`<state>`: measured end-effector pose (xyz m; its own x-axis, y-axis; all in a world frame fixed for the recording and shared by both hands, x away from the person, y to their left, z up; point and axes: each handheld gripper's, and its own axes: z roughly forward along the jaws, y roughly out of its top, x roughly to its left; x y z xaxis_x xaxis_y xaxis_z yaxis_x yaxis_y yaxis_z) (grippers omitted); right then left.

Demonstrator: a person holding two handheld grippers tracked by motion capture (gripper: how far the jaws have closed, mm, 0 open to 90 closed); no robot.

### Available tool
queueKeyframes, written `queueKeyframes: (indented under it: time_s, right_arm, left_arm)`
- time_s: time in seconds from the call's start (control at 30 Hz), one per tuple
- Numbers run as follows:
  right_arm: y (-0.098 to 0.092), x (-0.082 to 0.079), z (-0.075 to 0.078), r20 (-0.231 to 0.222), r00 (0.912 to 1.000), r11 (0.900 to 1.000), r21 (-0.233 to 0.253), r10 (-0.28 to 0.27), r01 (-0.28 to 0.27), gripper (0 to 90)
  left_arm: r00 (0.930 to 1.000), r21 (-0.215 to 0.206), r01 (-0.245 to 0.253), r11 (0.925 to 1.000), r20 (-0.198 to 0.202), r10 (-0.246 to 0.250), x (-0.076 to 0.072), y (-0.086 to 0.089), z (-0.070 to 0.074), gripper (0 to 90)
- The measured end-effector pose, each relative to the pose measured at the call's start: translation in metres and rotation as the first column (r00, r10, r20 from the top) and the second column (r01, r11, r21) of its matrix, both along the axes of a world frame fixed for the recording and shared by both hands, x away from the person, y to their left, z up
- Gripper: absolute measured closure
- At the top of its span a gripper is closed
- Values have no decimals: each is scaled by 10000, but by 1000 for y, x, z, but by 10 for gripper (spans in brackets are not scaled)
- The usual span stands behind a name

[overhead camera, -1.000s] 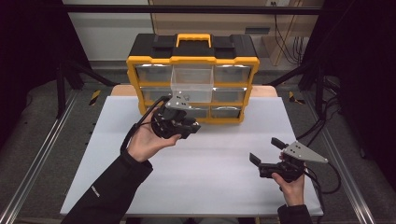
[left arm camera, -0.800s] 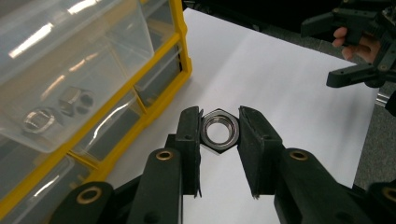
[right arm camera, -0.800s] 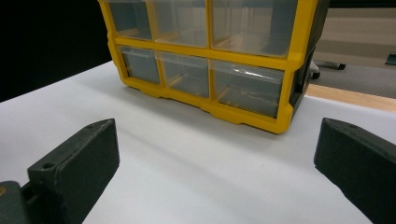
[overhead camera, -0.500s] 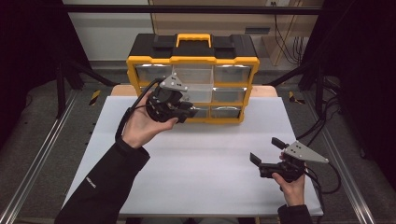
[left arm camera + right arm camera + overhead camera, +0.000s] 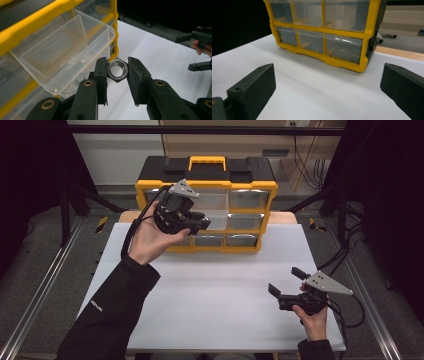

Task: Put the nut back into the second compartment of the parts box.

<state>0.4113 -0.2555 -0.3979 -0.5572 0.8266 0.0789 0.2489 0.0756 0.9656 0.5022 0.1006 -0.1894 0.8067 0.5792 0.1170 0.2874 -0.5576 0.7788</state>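
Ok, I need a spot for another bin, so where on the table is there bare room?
The white table is bare between the yellow organizer and the right gripper, and along its left side beside the sleeve. It is crowded at the organizer's front, where the left gripper holds a nut beside the pulled-out drawer.
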Motion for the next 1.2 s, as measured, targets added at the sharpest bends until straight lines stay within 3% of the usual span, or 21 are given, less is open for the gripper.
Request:
queueKeyframes:
  time_s: [0.33, 0.47, 0.5, 0.53, 0.73, 1.0, 1.2]
  right_arm:
    - [0, 0, 0, 40, 10000, 10000, 24, -14, 14, 5]
    - [0, 0, 0, 52, 10000, 10000, 9, 1, -1, 5]
    - [0, 0, 0, 51, 10000, 10000, 26, 6, -6, 5]
    - [-1, 0, 0, 54, 10000, 10000, 21, 9, -9, 6]
    - [-1, 0, 1, 60, 10000, 10000, 12, -2, 2, 6]
    - [-1, 0, 1, 32, 10000, 10000, 16, -5, 5, 6]
    - [-1, 0, 1, 68, 10000, 10000, 28, 14, -14, 5]
  left_arm:
    - [9993, -40, -249, 9997, 277, 250, 8, 0, 12, 693]
    - [9987, -310, -405, 9987, 286, 414, 14, -3, 15, 693]
    - [9990, -113, -332, 9994, 307, 335, 15, -3, 15, 692]
    - [9987, -337, -396, 9986, 302, 406, 16, -4, 15, 692]
    - [9970, -282, -670, 9974, 378, 681, 27, -7, 14, 693]
    - [9942, -352, -770, 9964, 721, 794, 39, -10, 9, 692]
    - [9939, -324, -781, 9964, 755, 804, 44, -13, 5, 692]
